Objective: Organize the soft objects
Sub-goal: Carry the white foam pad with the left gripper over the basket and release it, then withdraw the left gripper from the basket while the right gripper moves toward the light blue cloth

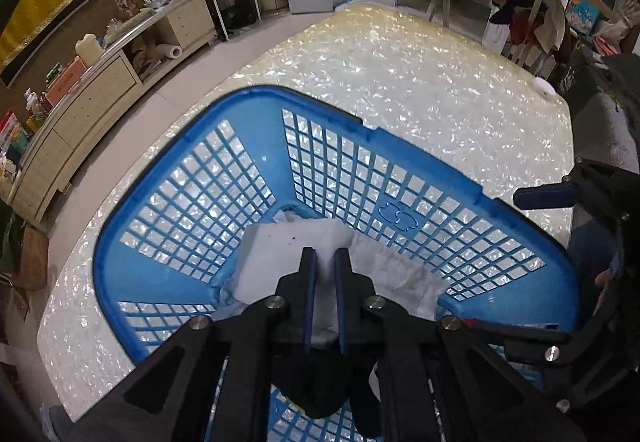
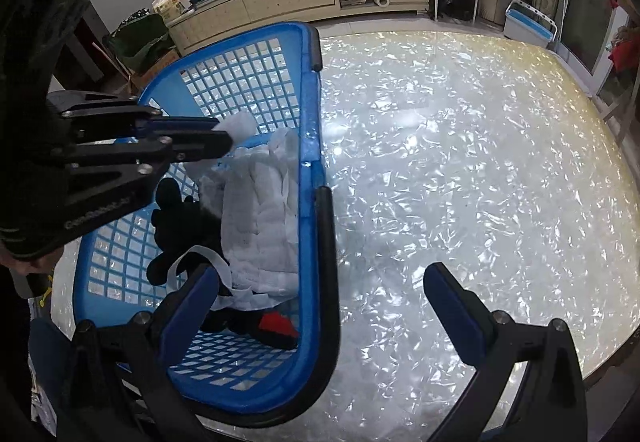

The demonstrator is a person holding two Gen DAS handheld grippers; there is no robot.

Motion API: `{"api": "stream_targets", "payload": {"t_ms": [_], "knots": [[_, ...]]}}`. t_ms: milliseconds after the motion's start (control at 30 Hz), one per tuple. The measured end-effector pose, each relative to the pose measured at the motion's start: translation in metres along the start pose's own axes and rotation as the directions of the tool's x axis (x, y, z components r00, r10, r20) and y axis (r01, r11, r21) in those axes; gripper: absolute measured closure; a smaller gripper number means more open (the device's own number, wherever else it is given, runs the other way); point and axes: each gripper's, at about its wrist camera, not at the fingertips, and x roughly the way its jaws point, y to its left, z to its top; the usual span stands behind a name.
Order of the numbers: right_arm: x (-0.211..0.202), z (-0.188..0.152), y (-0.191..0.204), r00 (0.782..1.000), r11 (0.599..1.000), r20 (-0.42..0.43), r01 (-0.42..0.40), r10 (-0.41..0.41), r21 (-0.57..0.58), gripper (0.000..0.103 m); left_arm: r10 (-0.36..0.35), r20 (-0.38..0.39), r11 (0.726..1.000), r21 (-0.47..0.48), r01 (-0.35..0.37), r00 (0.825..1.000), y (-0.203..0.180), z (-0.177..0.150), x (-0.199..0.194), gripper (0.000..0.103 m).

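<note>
Pinching a white cloth (image 1: pixel 280 254) over the blue basket (image 1: pixel 140 201), left hand-held gripper (image 1: pixel 325 254) points steeply down.

basket (image 1: pixel 132 254): glossy plastic | cloth (image 1: pixel 276 254): soft (probably quilted) | table (image 1: pixel 420 93): glossy pearly

Surface: glossy pearl-flake table (image 2: pixel 460 161), pale rim.
Near left: blue mesh basket (image 2: pixel 308 113) resting directly on it.
Far right edge: small white disc (image 1: pixel 545 86).
</note>
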Motion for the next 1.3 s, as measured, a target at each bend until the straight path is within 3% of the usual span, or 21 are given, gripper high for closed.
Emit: {"api": "stream_targets", "payload": {"t_ms": [233, 267, 300, 333, 467, 767, 967, 1067, 1300], "knots": [[0.001, 0.000, -0.003, 1.000, 1.000, 0.001, -0.005, 0.005, 0.022, 0.000, -0.003, -0.042, 1.000, 0.015, 0.003, 0.999, -0.002, -0.001, 0.016, 0.085], [0.000, 0.000, -0.003, 1.000, 1.000, 0.002, -0.012, 0.012, 0.024, 0.000, -0.005, -0.053, 1.000, 0.016, 0.006, 0.999, -0.003, -0.001, 0.018, 0.074], [-0.001, -0.001, -0.004, 1.000, 0.999, 0.003, -0.021, 0.021, 0.027, 0.000, -0.002, -0.057, 1.000, 0.015, 0.003, 0.998, -0.003, -0.002, 0.018, 0.055], [-0.001, -0.002, -0.005, 1.000, 0.999, 0.004, -0.021, 0.021, 0.030, 0.000, 0.006, -0.050, 1.000, 0.013, -0.006, 0.999, -0.003, -0.002, 0.017, 0.047], [-0.008, -0.004, -0.006, 1.000, 0.999, 0.011, -0.018, 0.017, 0.031, 0.000, 0.040, -0.004, 0.999, 0.025, -0.040, 0.999, -0.006, -0.002, 0.006, 0.031], [-0.023, -0.012, -0.003, 0.999, 0.999, 0.027, -0.019, 0.018, 0.043, 0.000, 0.049, 0.045, 0.999, 0.009, -0.050, 0.998, -0.008, -0.016, -0.036, 0.030], [-0.039, -0.020, 0.006, 0.999, 0.999, 0.049, -0.009, 0.008, 0.031, 0.000, 0.055, 0.102, 0.997, -0.053, -0.049, 0.993, -0.003, -0.031, -0.073, 0.018], [-0.047, -0.022, 0.011, 0.998, 1.000, 0.058, -0.005, 0.003, 0.021, 0.000, 0.088, 0.117, 0.995, -0.067, -0.081, 0.989, -0.003, -0.040, -0.089, 0.018], [-0.061, -0.025, 0.040, 0.997, 1.000, 0.081, -0.003, 0.005, -0.028, 0.000, 0.098, 0.138, 0.988, -0.134, -0.080, 0.986, 0.006, -0.071, -0.123, 0.017]]}}
